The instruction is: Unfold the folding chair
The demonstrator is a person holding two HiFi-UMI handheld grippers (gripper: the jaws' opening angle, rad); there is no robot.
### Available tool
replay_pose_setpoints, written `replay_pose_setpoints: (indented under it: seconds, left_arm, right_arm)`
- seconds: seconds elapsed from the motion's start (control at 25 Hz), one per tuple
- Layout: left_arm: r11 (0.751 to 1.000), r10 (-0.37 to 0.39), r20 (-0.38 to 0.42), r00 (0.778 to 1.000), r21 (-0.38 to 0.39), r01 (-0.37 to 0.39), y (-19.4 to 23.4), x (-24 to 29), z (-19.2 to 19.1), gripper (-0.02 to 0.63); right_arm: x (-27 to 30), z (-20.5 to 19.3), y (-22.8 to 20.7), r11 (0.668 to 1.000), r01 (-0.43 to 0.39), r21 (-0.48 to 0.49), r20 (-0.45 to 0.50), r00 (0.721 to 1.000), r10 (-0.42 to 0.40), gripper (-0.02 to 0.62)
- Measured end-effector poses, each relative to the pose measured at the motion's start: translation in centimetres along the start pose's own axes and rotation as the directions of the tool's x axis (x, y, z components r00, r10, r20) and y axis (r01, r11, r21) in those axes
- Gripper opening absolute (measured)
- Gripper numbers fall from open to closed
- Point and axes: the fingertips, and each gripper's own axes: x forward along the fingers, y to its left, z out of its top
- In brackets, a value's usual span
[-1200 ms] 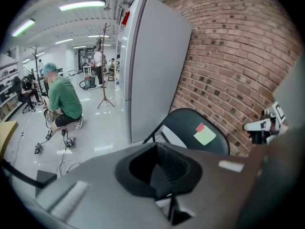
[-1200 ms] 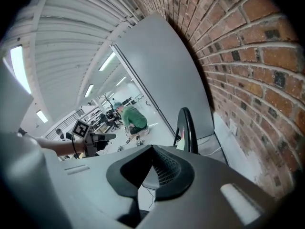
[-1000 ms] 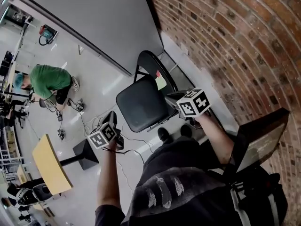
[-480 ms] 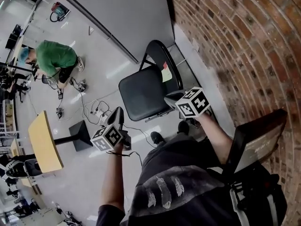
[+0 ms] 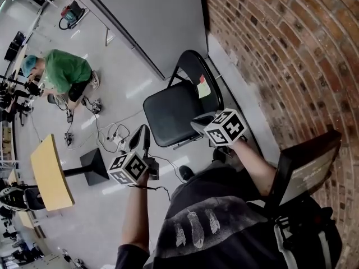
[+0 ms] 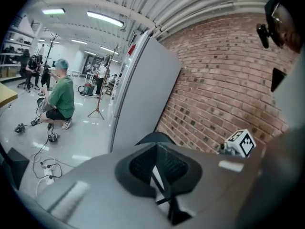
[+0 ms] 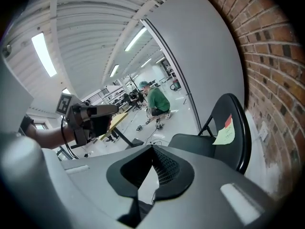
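With our left gripper (image 5: 141,133) and right gripper (image 5: 197,123) pressed together, empty, near the opened black padded metal folding chair (image 5: 173,118), a stray knock could refold it.

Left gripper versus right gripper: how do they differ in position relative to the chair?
The left gripper hangs over floor, apart from the chair; the right gripper overlaps the seat's near corner. The left gripper sits lower in the head view than the right gripper. Both are shut and empty.
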Motion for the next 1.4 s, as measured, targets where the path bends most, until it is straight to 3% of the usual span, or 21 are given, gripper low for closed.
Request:
replay_pose_setpoints:
  seconds: [0.24, 0.44, 0.52, 0.8, 0.96, 1.04, 1.12, 1.28, 1.4]
  left_arm:
    - [0.997, -0.064, 0.063, 0.996, -0.033, 0.066, 2.0, -1.7, 1.6, 0.002]
    - [0.983, -0.138, 0.099, 0.985, -0.109, 0.149, 4.2, -3.5, 1.4, 0.002]
    - [0.982, -0.147, 0.106, 0.983, -0.101, 0.158, 5.2, -4.3, 1.4, 0.002]
    - [0.992, -0.125, 0.172, 0.977, -0.010, 0.129, 9.7, -8.4, 2.2, 0.002]
    - [0.983, -0.105, 0.254, 0.961, 0.172, 0.062, 10.5, -10.4, 5.3, 0.002]
    - [0.958, -0.085, 0.287, 0.954, 0.285, 0.000, 11.0, -10.1, 7.2, 0.001]
    - [0.937, -0.071, 0.316, 0.946, 0.345, -0.045, 11.6, -9.6, 9.2, 0.001]
    - [0.952, -0.090, 0.369, 0.925, 0.304, -0.029, 11.1, -9.4, 13.2, 0.000]
    - [0.960, -0.120, 0.360, 0.925, 0.279, 0.015, 8.8, -9.5, 13.0, 0.000]
  right_arm:
    - [1.5, 1.0, 3.5, 0.998, 0.022, -0.058, -0.026, 0.999, -0.024, 0.002]
    - [3.3, 2.7, 6.5, 0.994, 0.056, -0.096, -0.015, 0.998, -0.058, 0.002]
    - [4.4, 3.6, 7.8, 0.991, 0.061, -0.116, -0.013, 0.998, -0.063, 0.002]
    - [9.2, 5.6, 14.3, 0.982, 0.023, -0.185, -0.036, 0.999, -0.030, 0.002]
    - [10.7, 6.2, 17.3, 0.986, -0.008, -0.166, -0.013, 1.000, 0.005, 0.002]
    - [10.7, 6.1, 17.8, 0.989, 0.005, -0.148, -0.004, 1.000, -0.005, 0.002]
    - [10.7, 6.2, 18.0, 0.990, 0.029, -0.141, 0.003, 1.000, -0.029, 0.002]
    - [9.5, 7.4, 18.5, 0.988, 0.072, -0.140, 0.045, 0.997, -0.067, 0.002]
    - [7.6, 7.5, 18.5, 0.987, 0.078, -0.140, 0.073, 0.995, -0.068, 0.002]
